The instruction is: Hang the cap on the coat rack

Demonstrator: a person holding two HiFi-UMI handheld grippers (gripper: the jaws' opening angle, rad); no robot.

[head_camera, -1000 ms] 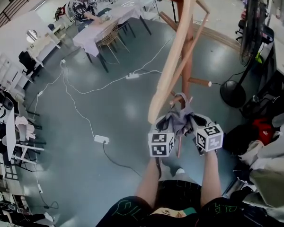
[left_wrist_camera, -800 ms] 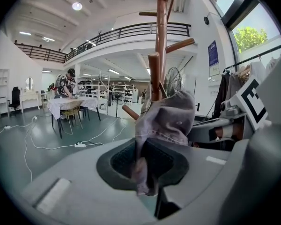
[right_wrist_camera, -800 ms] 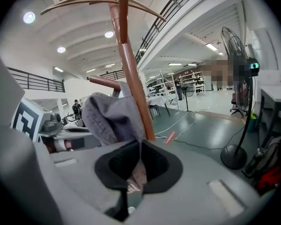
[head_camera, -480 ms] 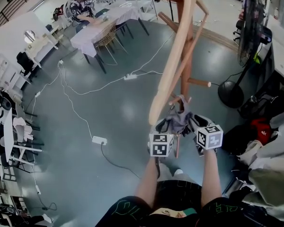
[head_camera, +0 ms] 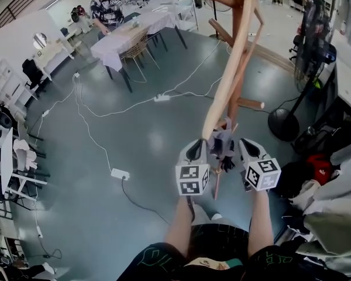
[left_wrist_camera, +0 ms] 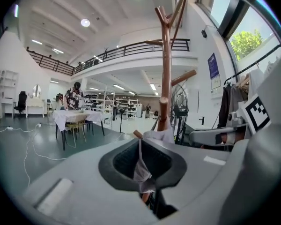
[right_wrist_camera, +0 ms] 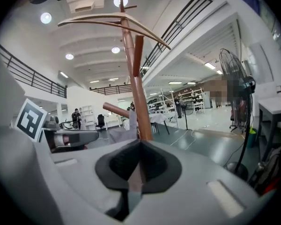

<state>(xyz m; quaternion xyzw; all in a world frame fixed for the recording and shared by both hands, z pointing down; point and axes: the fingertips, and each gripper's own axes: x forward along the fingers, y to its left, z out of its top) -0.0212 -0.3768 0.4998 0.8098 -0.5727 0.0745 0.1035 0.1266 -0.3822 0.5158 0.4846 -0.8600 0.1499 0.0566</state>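
Left gripper (left_wrist_camera: 143,171) jaws are clenched on a thin fold of the cap (head_camera: 222,143), with fabric bunching out between the pads. Right gripper (right_wrist_camera: 136,167) jaws are pressed together. Only a thin sliver shows in the seam and I can't tell if it's cap edge, so treat that side as not holding.

Cap sits between your two grippers, up against the lower part of the coat rack (head_camera: 234,69). A short peg (left_wrist_camera: 137,134) end pokes out just beside the cloth. Can't tell whether the cap is seated over that peg.

Handling, my read:
- **Feel:** the cap is light and floppy. The crown collapses, so there's no stiffness to push with.
- **Grip:** a pinch on loose cloth lets it sag and twist. Take the brim or back band instead, likely stiffer.
- **Placement:** hold the opening spread so the peg goes inside.
- **Risk:** damage is unlikely. The main risk is it sliding off a smooth wooden peg.
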